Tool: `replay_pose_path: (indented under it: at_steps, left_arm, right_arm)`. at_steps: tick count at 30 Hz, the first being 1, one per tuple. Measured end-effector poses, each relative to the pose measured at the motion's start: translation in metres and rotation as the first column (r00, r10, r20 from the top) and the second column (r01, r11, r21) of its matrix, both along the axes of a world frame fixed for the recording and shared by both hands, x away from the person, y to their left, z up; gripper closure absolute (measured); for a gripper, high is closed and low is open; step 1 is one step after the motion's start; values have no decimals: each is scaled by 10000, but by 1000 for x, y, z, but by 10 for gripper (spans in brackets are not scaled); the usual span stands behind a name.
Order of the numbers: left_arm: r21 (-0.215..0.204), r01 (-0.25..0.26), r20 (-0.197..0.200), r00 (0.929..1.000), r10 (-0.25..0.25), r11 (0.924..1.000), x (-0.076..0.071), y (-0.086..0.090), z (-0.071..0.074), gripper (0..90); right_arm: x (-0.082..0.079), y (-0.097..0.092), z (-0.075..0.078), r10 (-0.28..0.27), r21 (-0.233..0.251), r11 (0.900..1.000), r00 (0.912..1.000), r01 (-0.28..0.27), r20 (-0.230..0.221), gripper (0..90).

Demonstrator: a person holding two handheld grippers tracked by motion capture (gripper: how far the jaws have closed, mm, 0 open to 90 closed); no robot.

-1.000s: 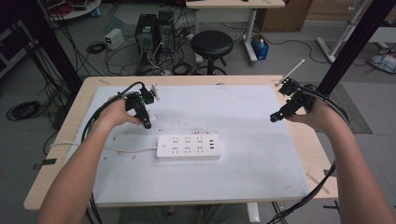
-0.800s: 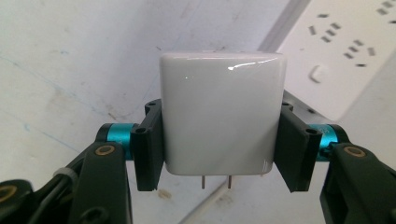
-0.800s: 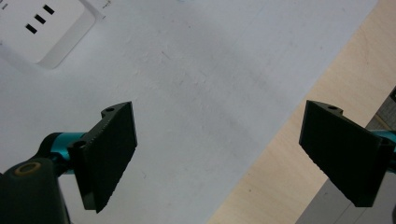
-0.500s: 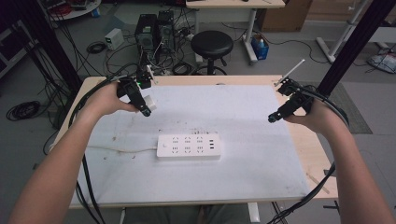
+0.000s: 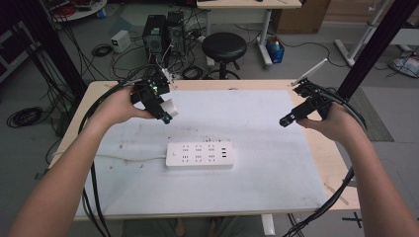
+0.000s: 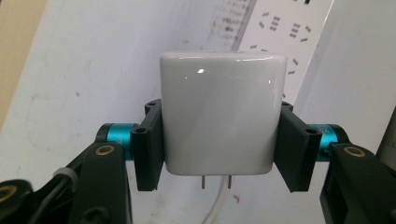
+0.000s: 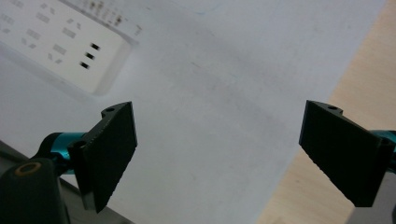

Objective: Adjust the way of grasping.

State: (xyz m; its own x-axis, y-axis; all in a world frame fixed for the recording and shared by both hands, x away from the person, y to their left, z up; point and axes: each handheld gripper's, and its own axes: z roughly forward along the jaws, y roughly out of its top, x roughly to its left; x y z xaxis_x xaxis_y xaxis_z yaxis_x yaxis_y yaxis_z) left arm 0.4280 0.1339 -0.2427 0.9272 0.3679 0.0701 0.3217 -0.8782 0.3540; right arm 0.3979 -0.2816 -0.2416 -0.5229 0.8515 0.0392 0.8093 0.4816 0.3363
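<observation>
my left gripper (image 5: 165, 112) is clamped on the white charger (image 6: 222, 123), prongs down, above the table's far-left part. power strip (image 5: 199, 155) lies toward me & right, long axis across table. right gripper (image 5: 288, 120) hangs wide apart, idle.

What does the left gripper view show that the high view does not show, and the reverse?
Left gripper view alone: the two metal prongs under the white charger, and the left tongs pressing both its sides. High view alone: the right tongs open above the mat, the forearms, the stool and the computers behind the table. Both: the charger, the white power strip and the white mat.
</observation>
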Motion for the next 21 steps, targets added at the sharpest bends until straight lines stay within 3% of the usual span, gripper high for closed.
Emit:
replay_pose_path:
  at_steps: [6,12,13,16,21]
  left_arm:
    - [-719,669,444,9970,-638,9952,-5,-17,5,424]
    - [-867,1102,780,9916,-1035,9901,-7,-30,5,424]
    - [-923,1249,828,9896,-1174,9879,-7,-34,4,424]
    - [-1027,1355,1122,9859,-1239,9854,-10,-41,5,424]
    - [-1455,1714,1474,9776,-1500,9744,-15,-53,8,424]
  right_arm:
    - [2,10,9,-225,1158,9930,9997,239,-134,107]
    - [5,12,12,-425,1894,9807,9986,480,-326,108]
    - [6,14,12,-452,2438,9682,9979,554,-473,108]
    - [6,18,13,-491,2723,9602,9972,628,-570,108]
    - [6,28,16,-506,3720,9249,9952,785,-842,108]
